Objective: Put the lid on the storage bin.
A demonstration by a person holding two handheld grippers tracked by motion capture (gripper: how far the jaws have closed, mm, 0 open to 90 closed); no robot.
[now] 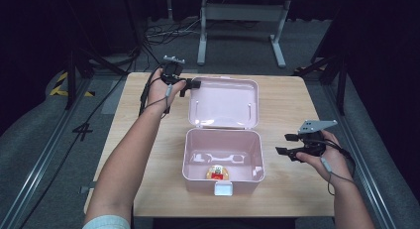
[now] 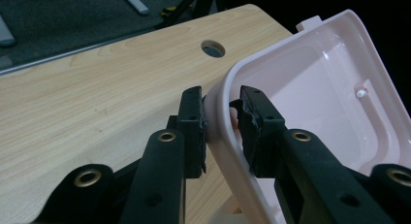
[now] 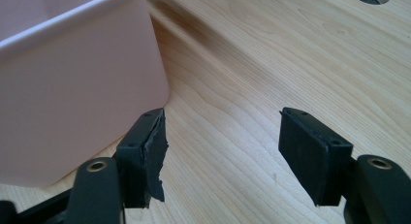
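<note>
The pink box stands open in the middle of the bench, and its lid leans back behind it. The left tool is closed on the rim at the far left corner of this lid; one pad presses the outside of the rim, the other pad presses the inside. The lid corner is a little above the bench there. Inside the box, near its front wall, lies one small round toy in yellow and red. A white latch sits on the front of the box.

The right tool is to the right of the box, apart from it. In the right gripper view its left pad is just beside the box wall, without touching, and only bare wood is between the pads. It is open wide and holds nothing.

There are one box, one lid, one toy and two tools. One round hole is in the bench beyond the left tool
</note>
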